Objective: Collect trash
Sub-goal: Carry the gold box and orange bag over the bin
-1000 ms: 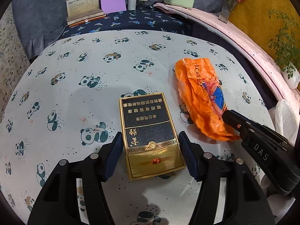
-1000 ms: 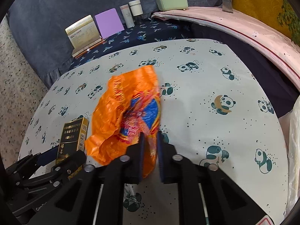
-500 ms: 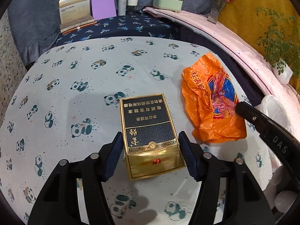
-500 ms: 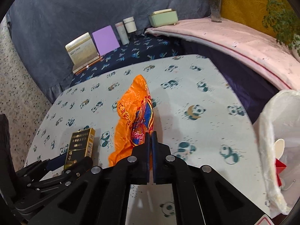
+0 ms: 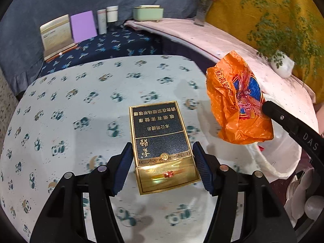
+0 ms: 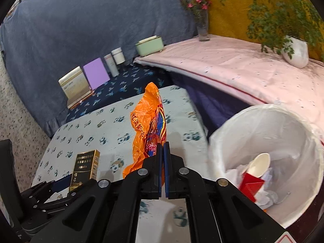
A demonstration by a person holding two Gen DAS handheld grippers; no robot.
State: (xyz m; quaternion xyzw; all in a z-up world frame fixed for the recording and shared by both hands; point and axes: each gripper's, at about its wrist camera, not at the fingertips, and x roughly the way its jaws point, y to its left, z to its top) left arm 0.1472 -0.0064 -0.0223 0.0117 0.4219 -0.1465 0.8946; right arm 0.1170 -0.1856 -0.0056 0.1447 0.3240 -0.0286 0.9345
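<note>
The right gripper (image 6: pixel 163 151) pinches the orange bag (image 6: pixel 148 129) aloft beside the table's (image 5: pixel 66 105) right edge. The left gripper (image 5: pixel 163 162) clamps the gold cigarette box (image 5: pixel 162 141) above it. Only the right view shows the white bin's (image 6: pixel 253 117) contents; its base is cut off.

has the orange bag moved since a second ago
Yes. The orange bag, pinched in the right gripper, was lying on the panda tablecloth; now it hangs lifted off it, carried toward the white bin.
</note>
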